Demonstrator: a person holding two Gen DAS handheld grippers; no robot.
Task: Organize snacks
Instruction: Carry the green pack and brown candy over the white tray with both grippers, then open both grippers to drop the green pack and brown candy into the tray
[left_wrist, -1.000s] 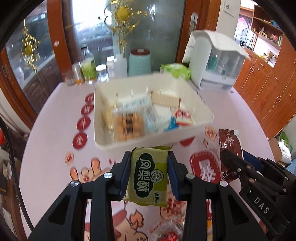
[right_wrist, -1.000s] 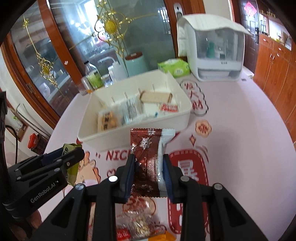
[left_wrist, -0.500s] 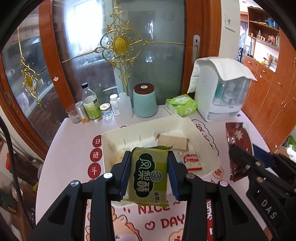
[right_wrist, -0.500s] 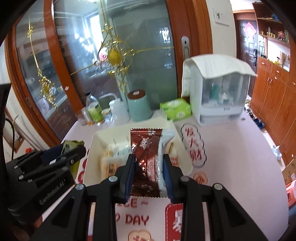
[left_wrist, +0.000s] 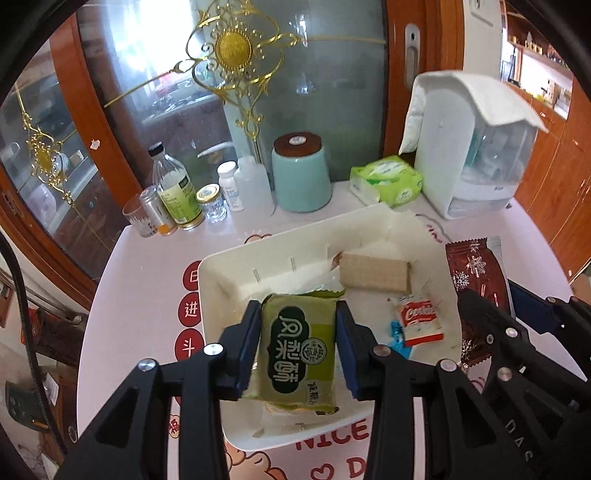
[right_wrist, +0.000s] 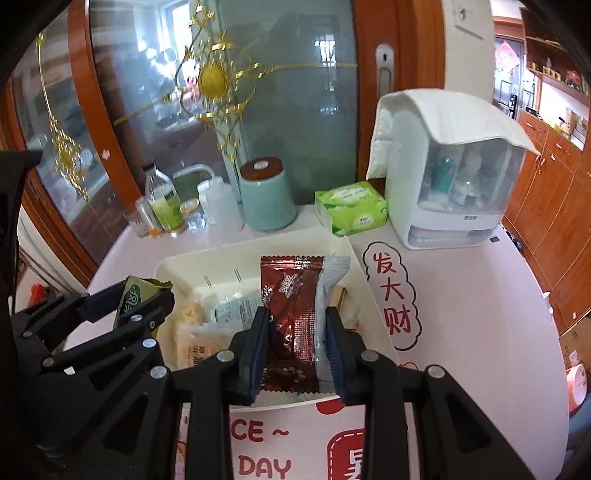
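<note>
My left gripper (left_wrist: 298, 334) is shut on a green snack packet (left_wrist: 297, 350) and holds it above the left part of the white bin (left_wrist: 210, 291). My right gripper (right_wrist: 295, 339) is shut on a brown foil snack packet (right_wrist: 291, 317) above the bin's (right_wrist: 177, 264) right half. The brown packet also shows in the left wrist view (left_wrist: 476, 280), and the green packet in the right wrist view (right_wrist: 133, 295). Inside the bin lie a beige wafer bar (left_wrist: 373, 275), a red and white packet (left_wrist: 421, 321) and pale packets (right_wrist: 207, 332).
At the table's far edge stand a teal canister (left_wrist: 301, 173), bottles and jars (left_wrist: 177, 195), a green tissue pack (left_wrist: 388, 182) and a white cloth-covered cabinet (left_wrist: 476, 162). The pink printed tablecloth (right_wrist: 461, 314) lies around the bin. A glass door is behind.
Both grippers have moved up and forward with their packets, from in front of the bin to above its inside. The bin now lies directly beneath both packets.
</note>
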